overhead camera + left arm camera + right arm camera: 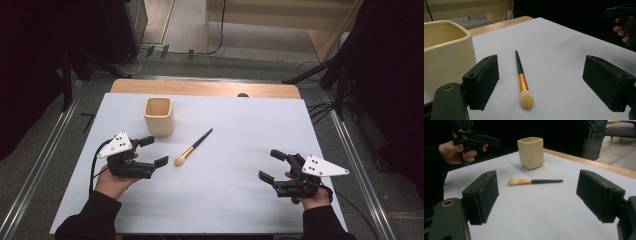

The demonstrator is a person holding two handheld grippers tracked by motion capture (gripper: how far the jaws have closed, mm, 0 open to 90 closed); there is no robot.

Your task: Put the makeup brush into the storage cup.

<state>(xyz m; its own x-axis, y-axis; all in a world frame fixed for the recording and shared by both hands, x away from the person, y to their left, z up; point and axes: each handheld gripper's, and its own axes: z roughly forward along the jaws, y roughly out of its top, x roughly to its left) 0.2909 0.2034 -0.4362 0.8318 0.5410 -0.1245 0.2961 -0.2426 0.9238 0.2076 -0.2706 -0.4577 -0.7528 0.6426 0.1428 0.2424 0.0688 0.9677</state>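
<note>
A makeup brush (193, 147) with a dark handle, gold ferrule and pale bristles lies flat on the white table top (240, 200), bristle end toward the person. A cream square cup (159, 116) stands upright behind and left of it. My left gripper (154, 151) is open just left of the bristle tip, nothing between its jaws; in the left gripper view the brush (522, 81) lies between the jaws, farther out, with the cup (446, 52) at the left. My right gripper (272, 165) is open at the table's right, well clear of the brush (534, 181) and cup (531, 152).
A wooden strip (205, 88) runs along the table's far edge. Metal rails (45, 155) flank both sides of the table. Dark stands and cables sit on the floor beyond.
</note>
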